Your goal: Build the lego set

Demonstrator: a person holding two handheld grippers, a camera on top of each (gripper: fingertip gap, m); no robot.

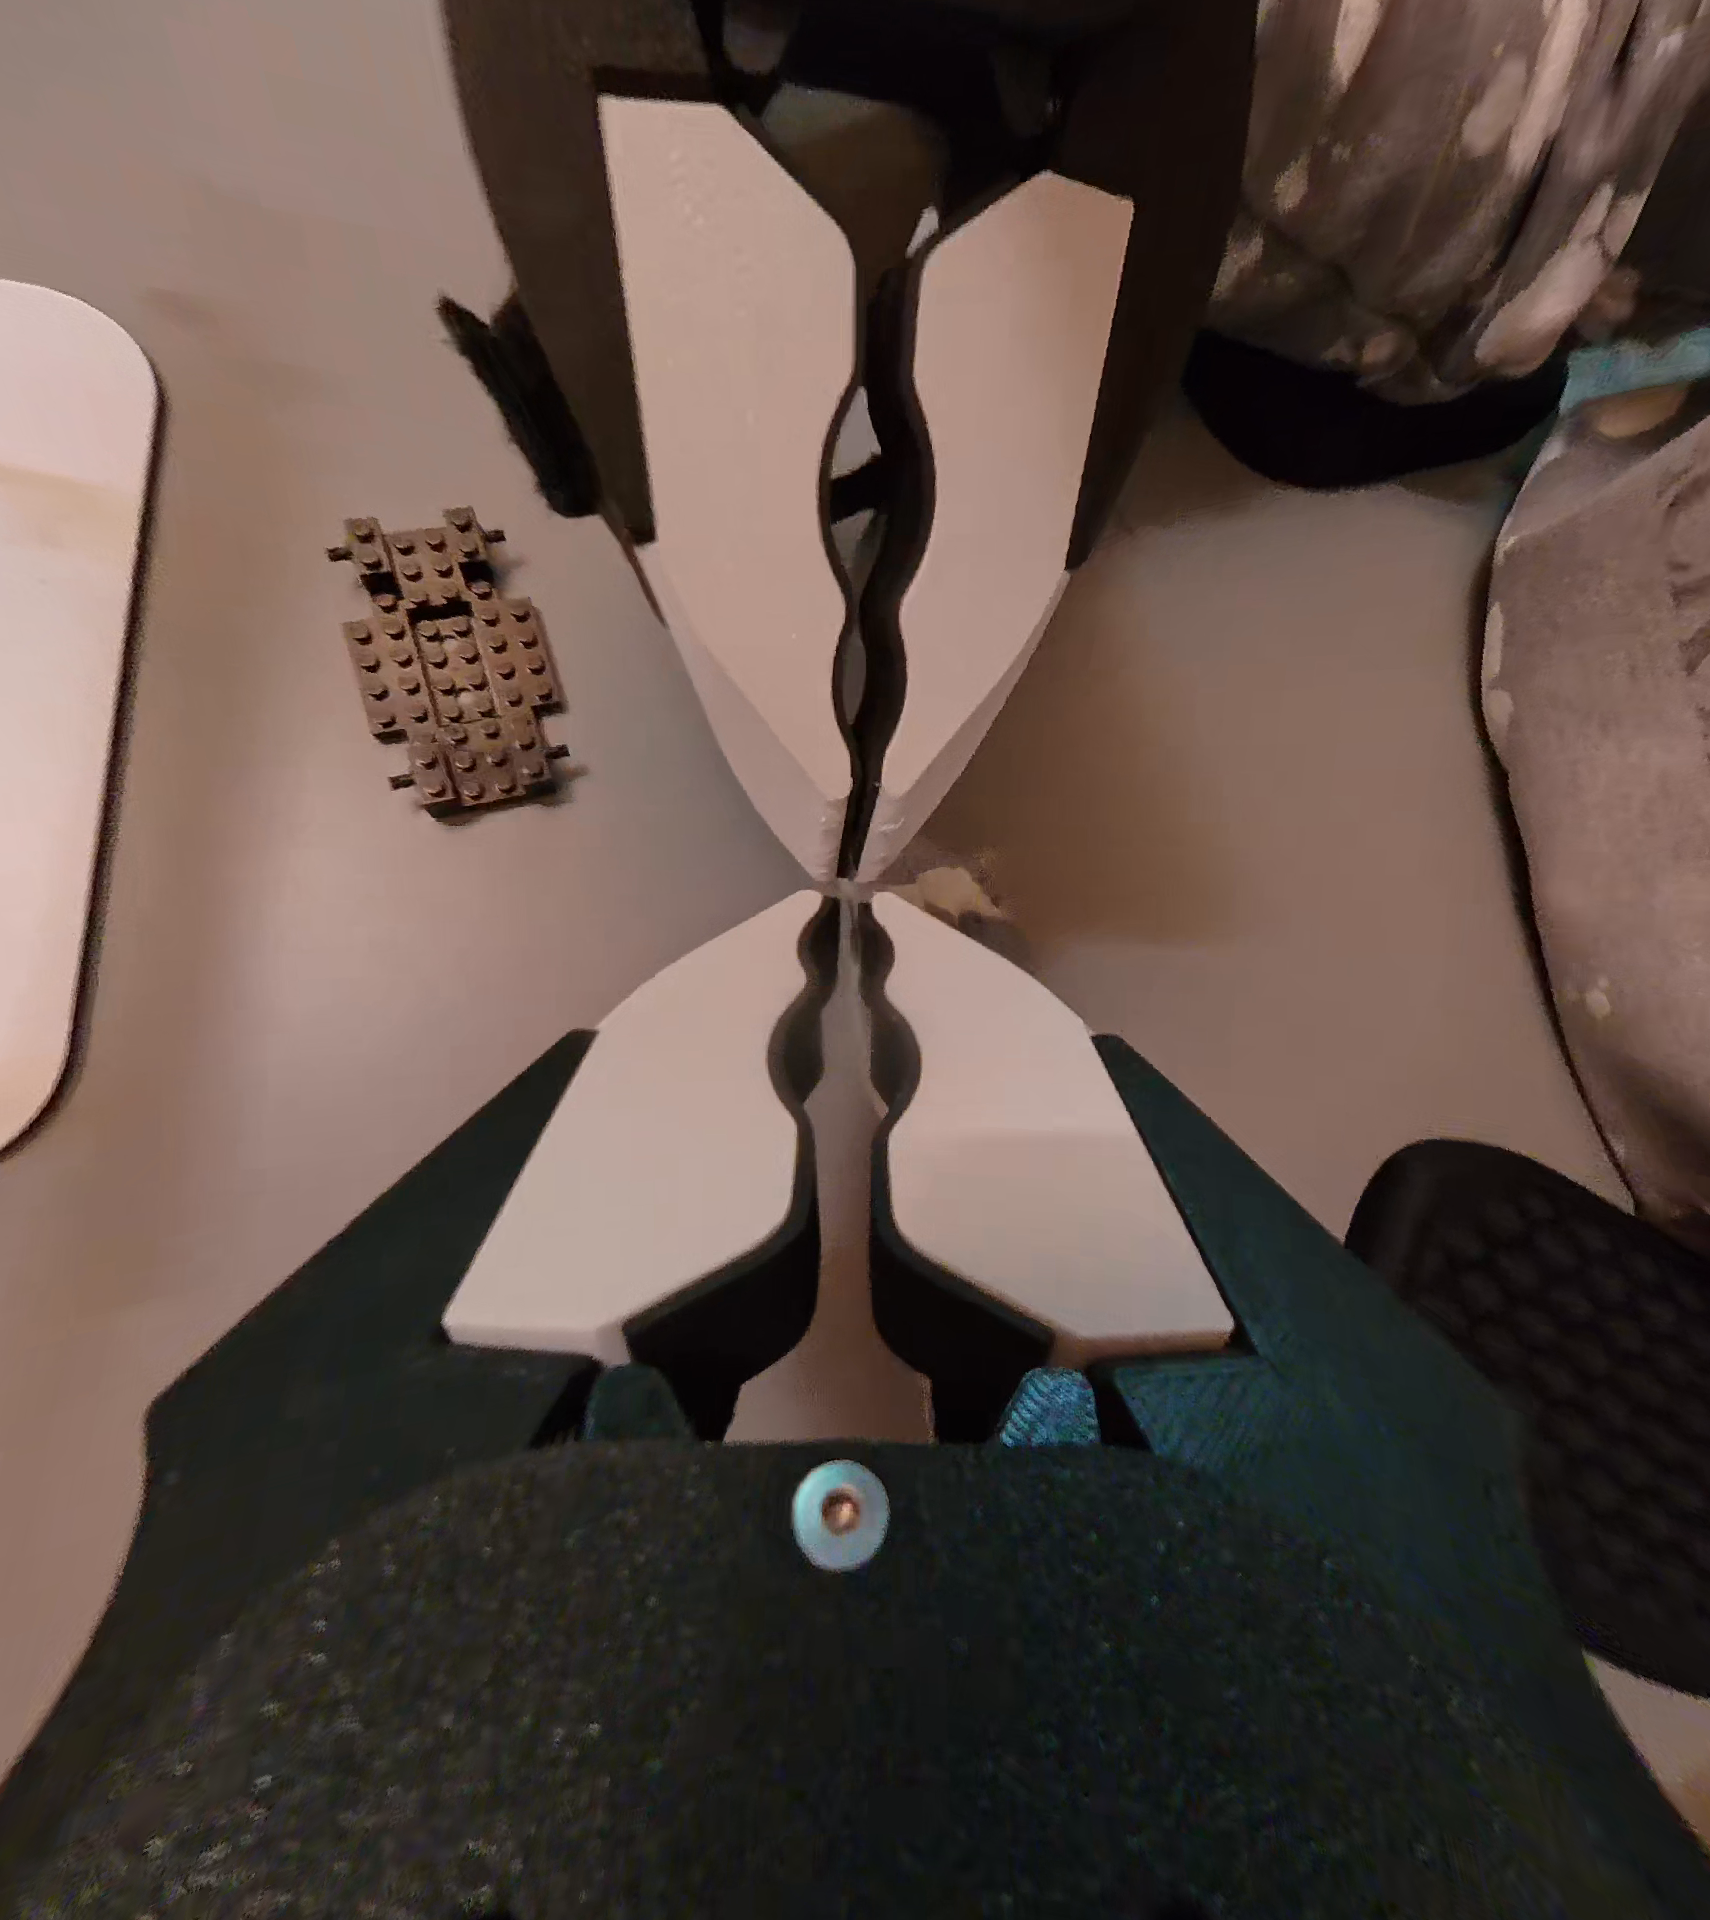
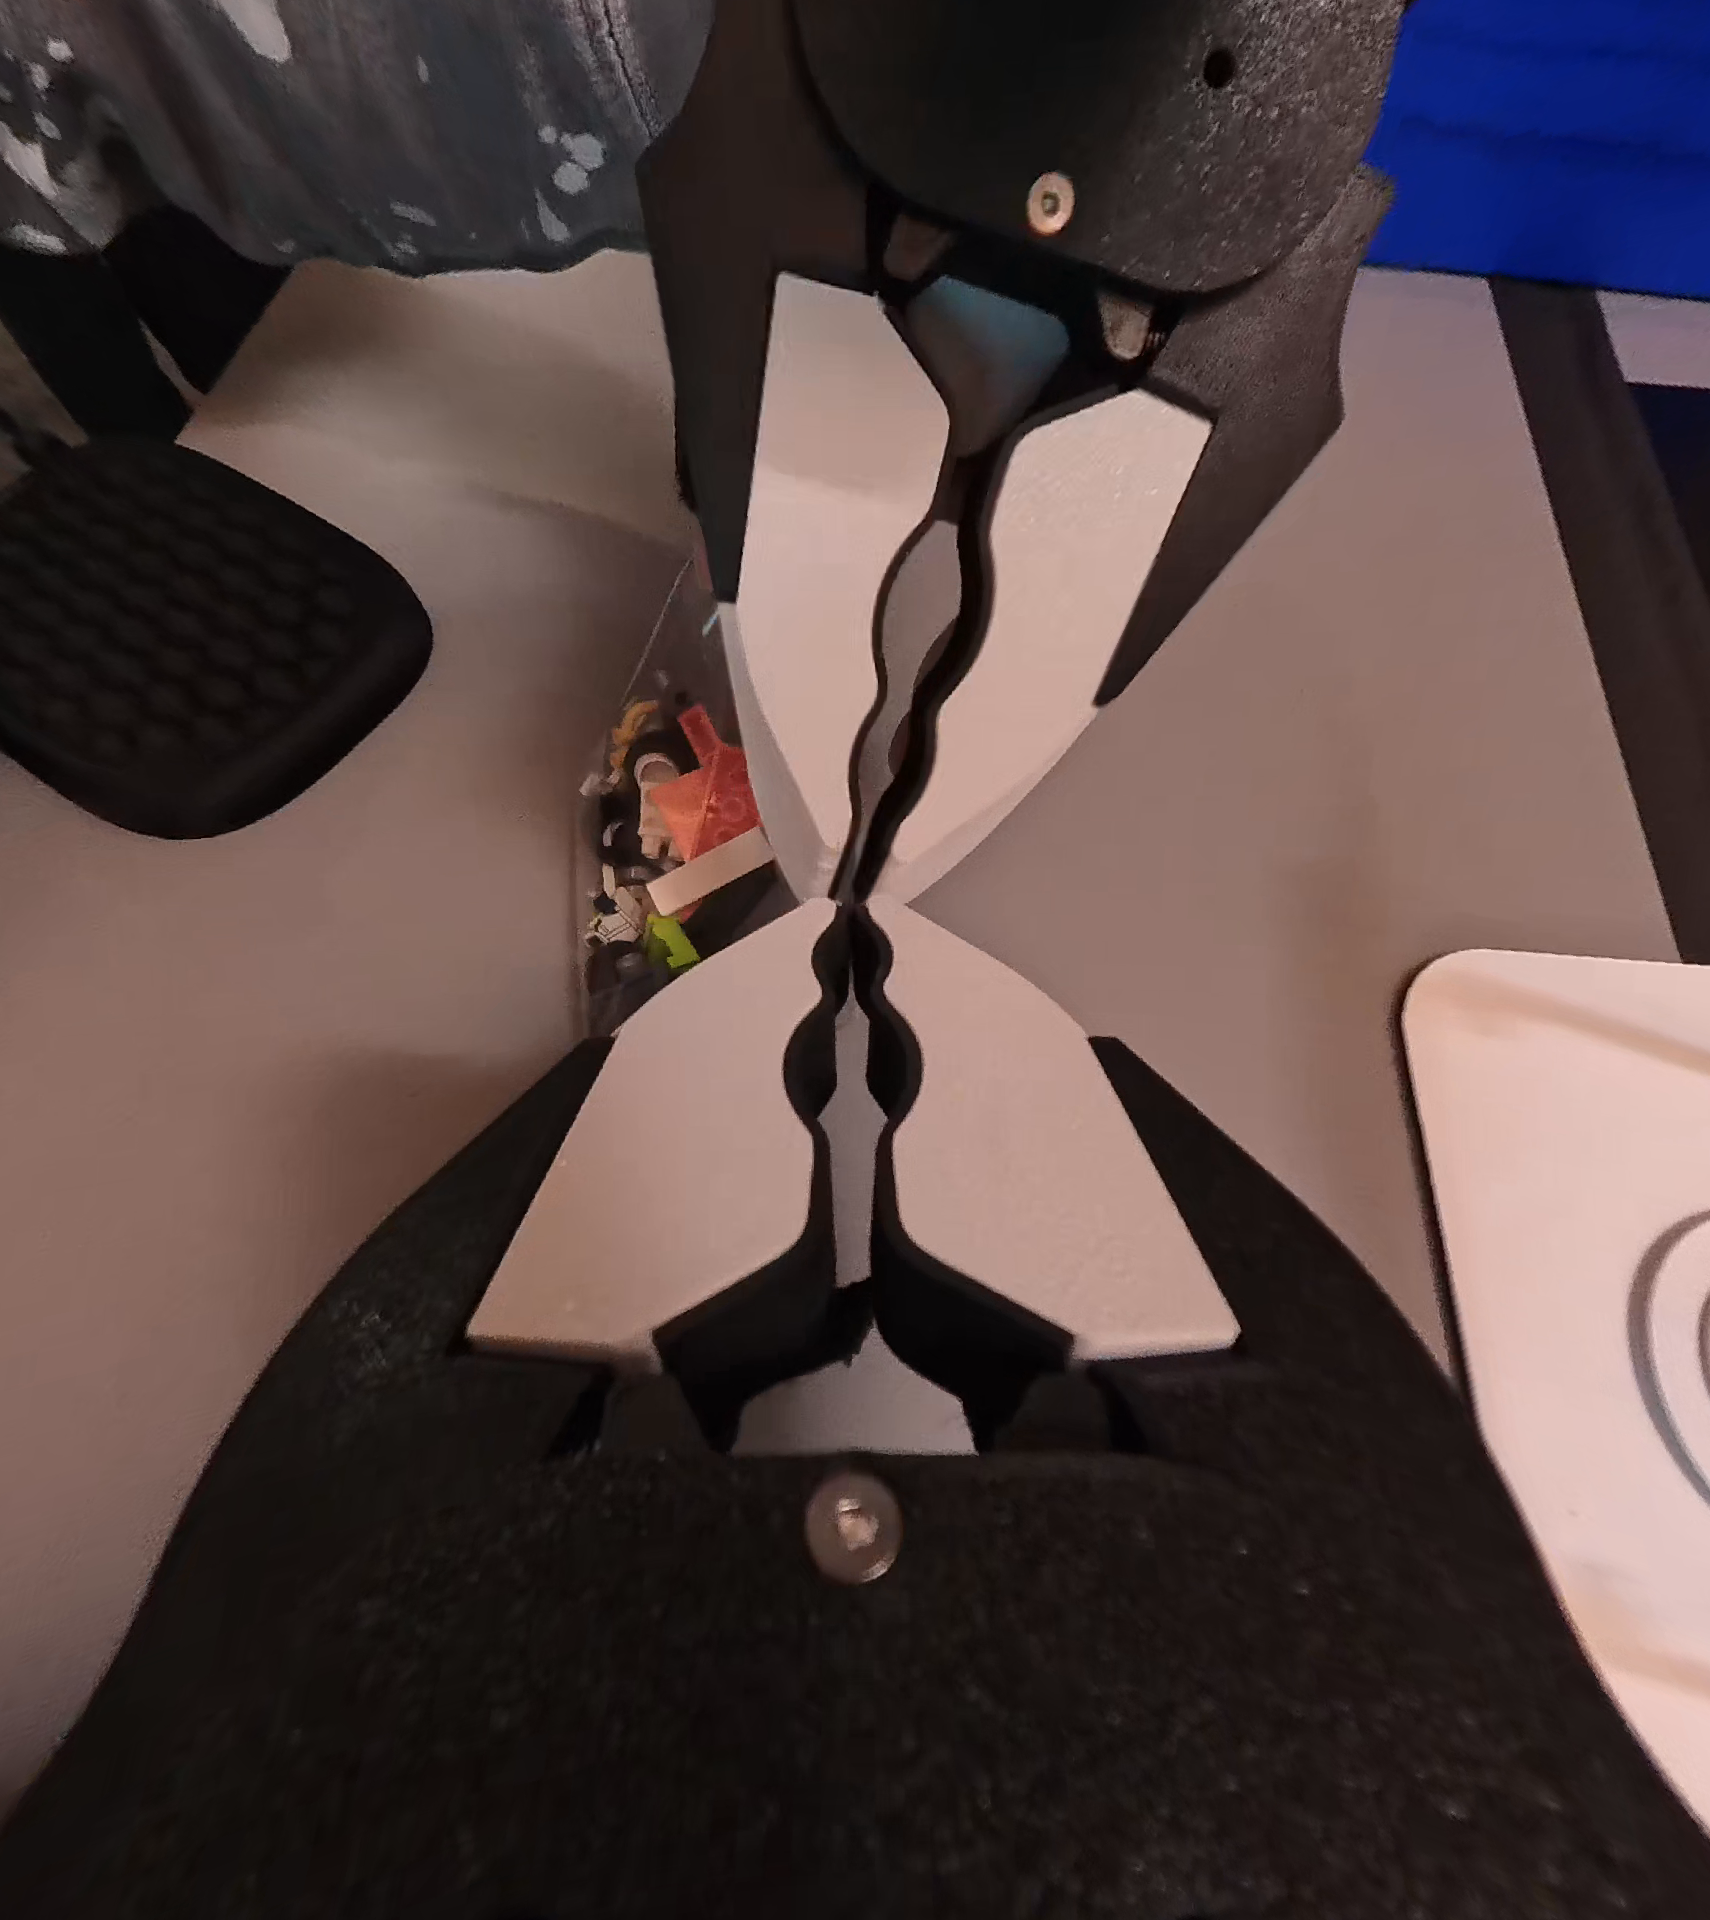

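On the pale tabletop, the left gripper, with white fingers in black holders, meets the tip of the right gripper nose to nose, both pinched together, while a dark studded lego chassis lies left of them.

Two grippers, one Lego chassis, one parts bag.

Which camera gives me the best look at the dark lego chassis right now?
The left wrist view: the lego chassis lies in full sight on the table, left of the two meeting grippers, studs up and unobstructed. The right wrist view does not show it, only a bag of loose lego pieces.
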